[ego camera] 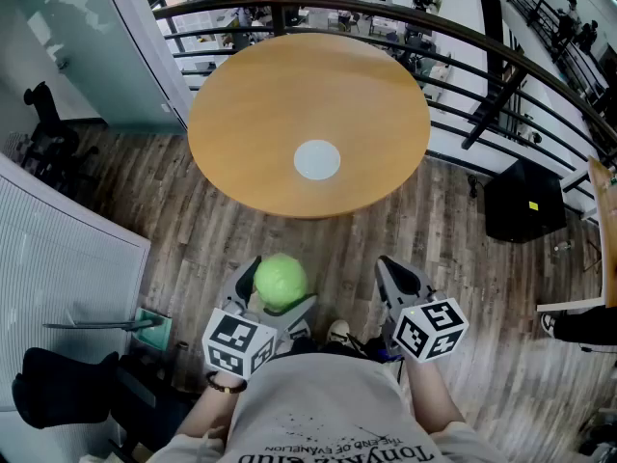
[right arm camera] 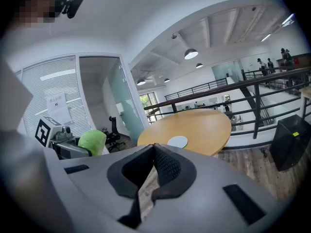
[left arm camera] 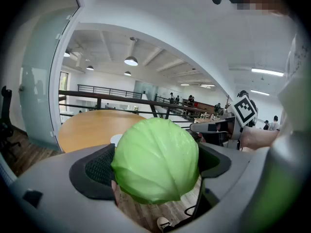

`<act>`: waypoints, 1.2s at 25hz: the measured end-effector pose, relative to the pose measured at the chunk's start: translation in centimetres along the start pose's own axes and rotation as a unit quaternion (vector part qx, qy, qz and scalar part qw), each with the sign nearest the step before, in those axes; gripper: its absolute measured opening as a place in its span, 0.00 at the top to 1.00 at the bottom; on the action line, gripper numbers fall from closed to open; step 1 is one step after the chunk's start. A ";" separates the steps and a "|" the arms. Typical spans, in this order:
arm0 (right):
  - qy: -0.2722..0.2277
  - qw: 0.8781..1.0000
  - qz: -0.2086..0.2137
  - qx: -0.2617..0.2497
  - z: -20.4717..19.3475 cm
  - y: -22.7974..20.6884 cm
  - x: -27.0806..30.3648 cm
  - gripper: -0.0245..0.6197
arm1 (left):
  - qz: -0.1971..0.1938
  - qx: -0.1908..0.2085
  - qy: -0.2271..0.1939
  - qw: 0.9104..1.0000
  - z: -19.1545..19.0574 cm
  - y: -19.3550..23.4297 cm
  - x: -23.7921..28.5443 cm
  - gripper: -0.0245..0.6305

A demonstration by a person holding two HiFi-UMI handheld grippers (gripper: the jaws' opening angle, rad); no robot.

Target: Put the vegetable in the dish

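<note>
A round pale-green cabbage [ego camera: 281, 280] sits between the jaws of my left gripper [ego camera: 277, 292], which is shut on it close to my body, above the wooden floor. In the left gripper view the cabbage [left arm camera: 156, 160] fills the space between both black pads. A small white dish [ego camera: 317, 159] lies on the round wooden table [ego camera: 251, 114] ahead, well beyond both grippers. My right gripper [ego camera: 390, 276] hangs beside the left one, shut with nothing in it; its pads meet at the tips in the right gripper view [right arm camera: 154, 148], where the dish [right arm camera: 177, 141] and cabbage [right arm camera: 92, 141] also show.
A dark metal railing [ego camera: 463, 46] curves behind the table. A black bin [ego camera: 523, 199] stands at the right, a black chair [ego camera: 46, 128] at the far left by a glass wall. Wooden floor lies between me and the table.
</note>
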State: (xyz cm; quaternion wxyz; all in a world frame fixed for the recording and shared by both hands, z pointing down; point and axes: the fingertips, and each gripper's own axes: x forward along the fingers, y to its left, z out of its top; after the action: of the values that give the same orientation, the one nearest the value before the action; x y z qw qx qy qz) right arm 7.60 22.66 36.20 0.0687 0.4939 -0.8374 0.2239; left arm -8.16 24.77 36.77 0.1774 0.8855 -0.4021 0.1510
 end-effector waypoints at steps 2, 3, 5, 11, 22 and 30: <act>0.001 1.000 0.003 0.001 -0.1 0.0 -0.2 0.92 | 0.000 -0.003 0.000 1.000 -0.2 -0.3 0.0 0.20; 0.002 1.000 0.005 0.001 -0.2 0.0 -0.3 0.92 | 0.000 -0.005 0.000 1.000 -0.2 -0.5 -0.1 0.20; 0.004 1.000 0.007 -0.001 -0.3 0.0 -0.4 0.92 | 0.001 -0.006 0.000 1.000 -0.3 -0.7 -0.1 0.20; 0.005 1.000 0.009 -0.002 -0.5 0.1 -0.4 0.92 | 0.003 -0.005 0.000 1.000 -0.4 -0.6 -0.3 0.20; -0.010 1.000 -0.009 -0.019 0.3 0.1 -0.3 0.92 | -0.006 0.001 -0.002 1.000 -0.3 0.1 -0.6 0.20; -0.018 0.999 -0.023 -0.020 0.7 1.8 1.3 0.92 | -0.010 0.002 -0.004 1.000 -0.9 2.9 -2.4 0.20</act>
State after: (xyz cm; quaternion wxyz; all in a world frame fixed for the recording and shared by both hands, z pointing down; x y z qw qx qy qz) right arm 5.52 22.06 35.41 0.0686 0.5153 -0.8312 0.1971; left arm -12.02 24.95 37.14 0.1758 0.8904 -0.3936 0.1461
